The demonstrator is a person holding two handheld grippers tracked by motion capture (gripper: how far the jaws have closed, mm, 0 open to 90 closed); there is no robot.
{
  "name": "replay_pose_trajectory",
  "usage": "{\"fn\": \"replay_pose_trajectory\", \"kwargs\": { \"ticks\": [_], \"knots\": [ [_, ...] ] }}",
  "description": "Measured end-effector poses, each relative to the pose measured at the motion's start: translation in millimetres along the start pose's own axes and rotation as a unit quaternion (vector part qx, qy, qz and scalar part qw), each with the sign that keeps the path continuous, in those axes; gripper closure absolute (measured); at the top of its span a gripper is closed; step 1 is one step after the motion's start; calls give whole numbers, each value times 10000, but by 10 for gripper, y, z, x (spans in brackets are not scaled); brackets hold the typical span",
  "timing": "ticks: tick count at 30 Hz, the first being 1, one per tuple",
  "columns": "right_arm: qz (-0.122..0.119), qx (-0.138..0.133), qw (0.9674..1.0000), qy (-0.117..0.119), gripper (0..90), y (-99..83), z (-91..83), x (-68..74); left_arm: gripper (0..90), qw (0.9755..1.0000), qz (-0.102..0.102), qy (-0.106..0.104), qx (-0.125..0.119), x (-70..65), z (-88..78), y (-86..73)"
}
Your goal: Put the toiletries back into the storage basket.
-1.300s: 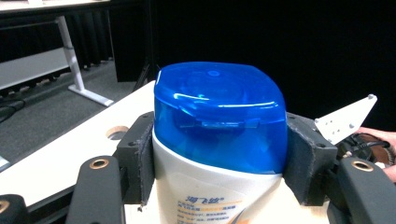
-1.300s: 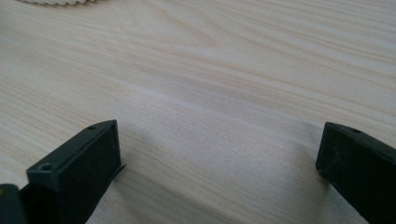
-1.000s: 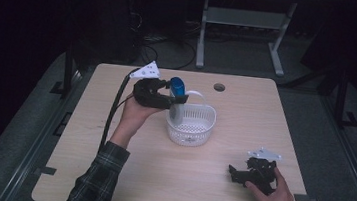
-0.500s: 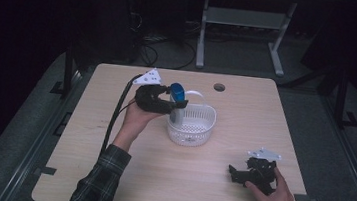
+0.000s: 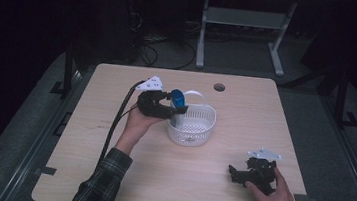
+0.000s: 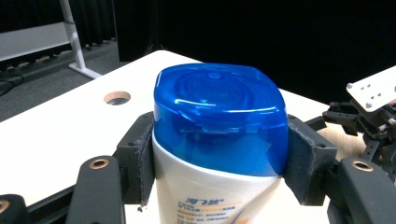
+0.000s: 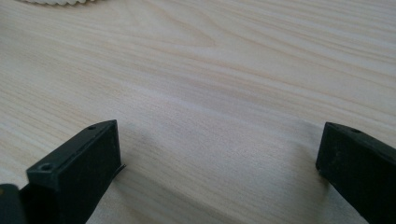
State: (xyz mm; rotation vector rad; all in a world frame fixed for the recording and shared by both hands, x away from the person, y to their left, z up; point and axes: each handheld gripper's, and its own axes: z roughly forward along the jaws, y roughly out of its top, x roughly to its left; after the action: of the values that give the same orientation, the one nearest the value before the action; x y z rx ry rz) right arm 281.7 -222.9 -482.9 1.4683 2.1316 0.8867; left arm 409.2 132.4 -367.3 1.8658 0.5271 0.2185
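Note:
A white bottle with a blue cap (image 6: 219,116) is clamped between the jaws of my left gripper (image 5: 171,107), which is shut on it. In the high view the bottle (image 5: 177,103) is held over the left rim of a white perforated basket (image 5: 194,127) at the table's middle. My right gripper (image 5: 239,173) rests on the table at the front right, held by a hand. Its jaws stand wide apart in the right gripper view, open over bare wood (image 7: 219,140), with nothing between them.
The light wooden table (image 5: 108,173) has a round cable hole (image 5: 219,87) at its far edge. A black cable (image 5: 116,119) trails from the left gripper toward the front left. The basket's rim (image 7: 56,2) peeks in at the top of the right gripper view.
My left gripper has carried the bottle a little to the right and down, from behind the basket's left side to over its rim. The right gripper has stayed put.

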Motion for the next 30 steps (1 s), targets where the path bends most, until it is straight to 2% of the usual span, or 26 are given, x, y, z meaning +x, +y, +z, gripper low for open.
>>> {"fn": "replay_pose_trajectory", "kwargs": {
  "ticks": [20,25,29,30],
  "knots": [
    [0,0,10000,0,0,0,0,0,357,9998,-39,51,207,20,103,-224],
    [0,0,10000,-1,0,0,0,0,356,9999,-17,20,161,19,100,-239],
    [-1,-1,10000,-1,0,0,0,0,352,9998,96,-37,173,4,100,-236],
    [0,0,10000,0,0,0,0,0,351,9999,64,-109,68,6,94,-236]
  ]
}}
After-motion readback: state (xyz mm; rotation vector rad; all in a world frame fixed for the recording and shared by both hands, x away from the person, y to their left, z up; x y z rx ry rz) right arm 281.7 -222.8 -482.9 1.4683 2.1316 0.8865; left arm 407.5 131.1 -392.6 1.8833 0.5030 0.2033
